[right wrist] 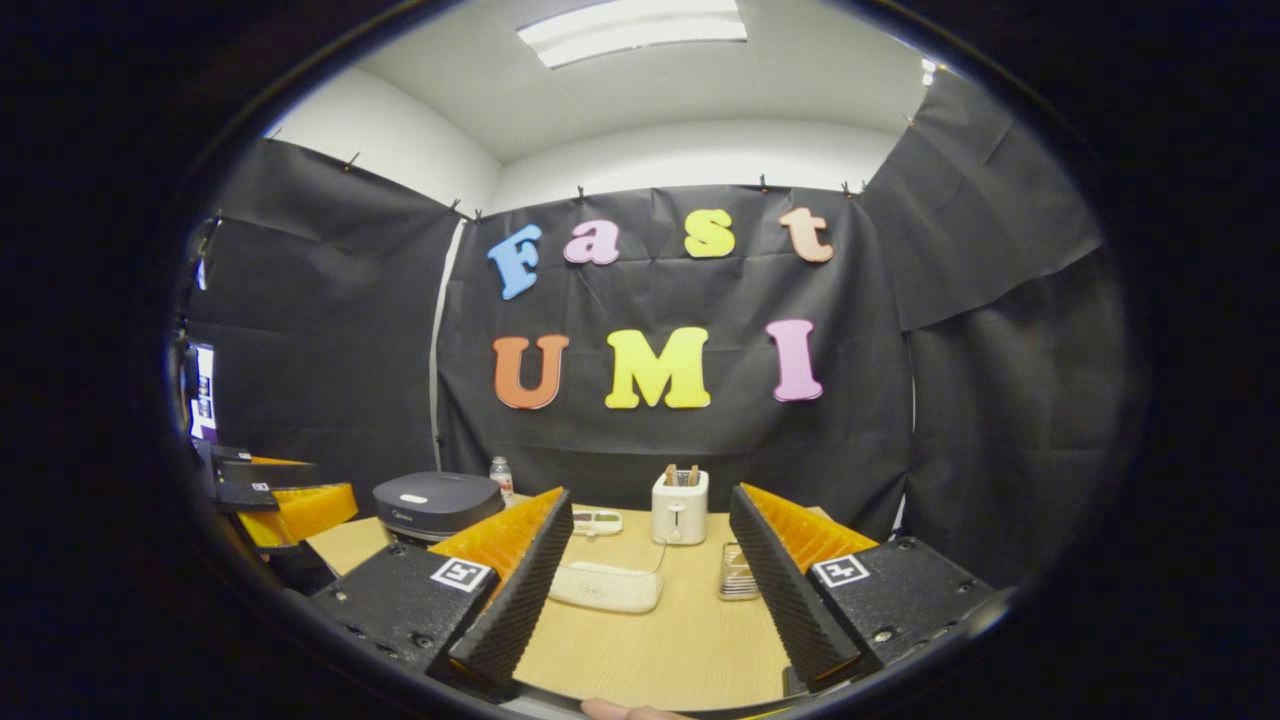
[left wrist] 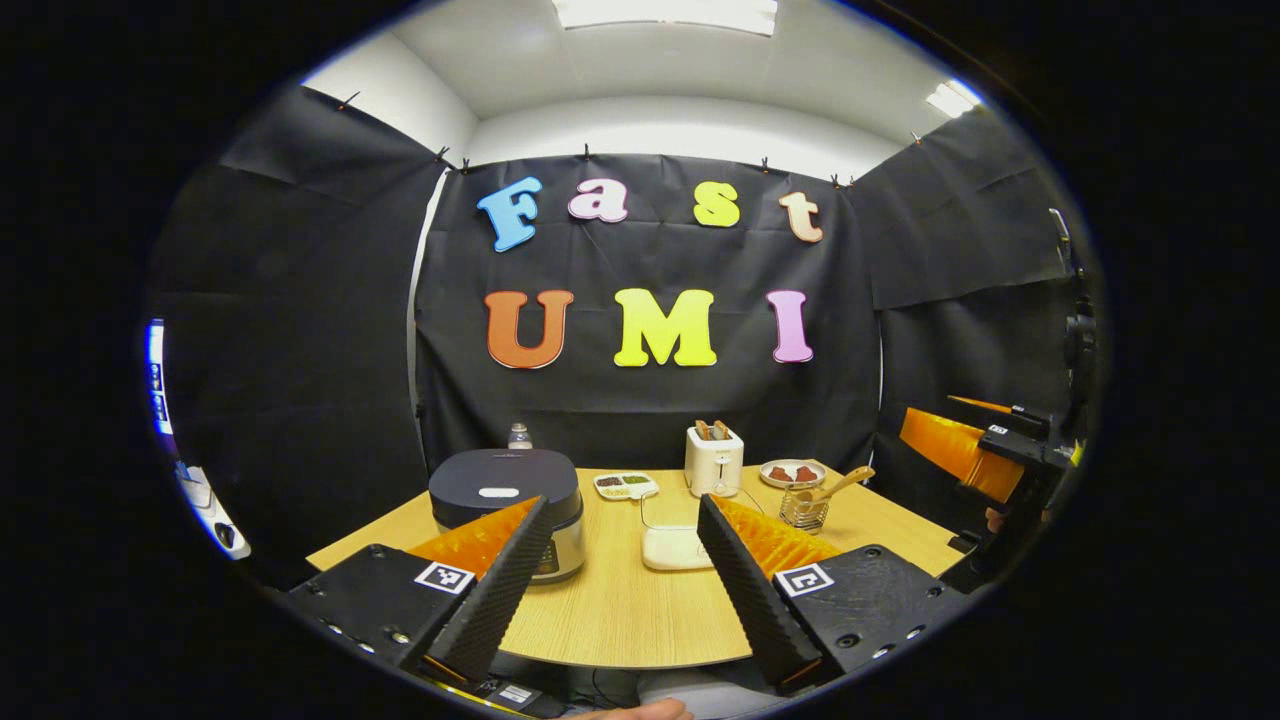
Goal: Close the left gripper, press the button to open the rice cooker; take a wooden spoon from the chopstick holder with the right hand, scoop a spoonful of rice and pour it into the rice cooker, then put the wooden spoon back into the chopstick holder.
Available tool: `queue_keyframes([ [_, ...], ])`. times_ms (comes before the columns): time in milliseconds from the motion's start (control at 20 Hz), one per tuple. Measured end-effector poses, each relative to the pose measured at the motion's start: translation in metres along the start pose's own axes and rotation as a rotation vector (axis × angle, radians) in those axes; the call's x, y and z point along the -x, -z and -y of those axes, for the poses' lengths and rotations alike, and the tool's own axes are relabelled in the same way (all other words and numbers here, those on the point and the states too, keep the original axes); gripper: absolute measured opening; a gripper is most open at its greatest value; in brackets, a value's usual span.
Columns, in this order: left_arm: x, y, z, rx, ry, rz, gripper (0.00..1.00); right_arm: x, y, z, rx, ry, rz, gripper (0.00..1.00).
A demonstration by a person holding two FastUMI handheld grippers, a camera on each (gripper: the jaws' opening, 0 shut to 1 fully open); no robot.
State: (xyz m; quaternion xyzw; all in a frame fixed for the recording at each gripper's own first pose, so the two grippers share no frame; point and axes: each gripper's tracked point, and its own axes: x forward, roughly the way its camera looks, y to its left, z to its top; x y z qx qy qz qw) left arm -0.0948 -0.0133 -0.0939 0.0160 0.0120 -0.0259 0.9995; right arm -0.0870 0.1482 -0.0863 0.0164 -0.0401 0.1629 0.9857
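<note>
Left tool (left wrist: 620, 590): fingers spread wide apart, nothing between them, held above the near edge of the table (left wrist: 620, 610). Seen between its fingers, a low white rectangular container (left wrist: 677, 548) lies on the table.

Right tool (right wrist: 640, 590): fingers likewise spread wide, holding nothing, also above the near edge of the table. In the left gripper view the right tool also appears at the far right, raised off the table's right side.

Rice cooker (left wrist: 508, 500): dark lid, lid down, standing on the left part of the table; a pale button (left wrist: 498, 492) sits on the lid's front. The left tool's left finger overlaps the cooker's lower right in the view; contact cannot be told. In the right gripper view the cooker stands at the far left of the table, beyond the right tool's left finger.

Chopstick holder (left wrist: 804, 510): wire-mesh cup on the right part of the table, just beyond the left tool's right finger. Wooden spoon (left wrist: 838, 487) stands in it, handle leaning up to the right.

Other items along the far side: a divided tray (left wrist: 625, 485) with dark and green contents, a white toaster (left wrist: 714, 460) with two slices upright in its slots, a small plate (left wrist: 792, 473) with brown pieces, and a clear bottle (left wrist: 518, 436) behind the cooker. Rice is not made out with certainty.
</note>
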Motion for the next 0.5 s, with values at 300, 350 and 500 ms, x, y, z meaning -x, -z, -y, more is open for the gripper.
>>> queue_keyframes([
  [300,0.003,-0.003,0.003,0.01,0.011,0.01,0.94,-0.003,-0.004,0.016,0.025,0.023,0.006,1.0],
  [350,0.004,-0.002,0.003,0.009,0.015,0.01,0.94,-0.003,-0.004,0.023,0.02,0.041,0.009,1.0],
  [500,0.005,-0.001,0.003,0.008,0.017,0.008,0.94,-0.005,0.001,0.021,-0.024,0.029,-0.007,1.0],
])
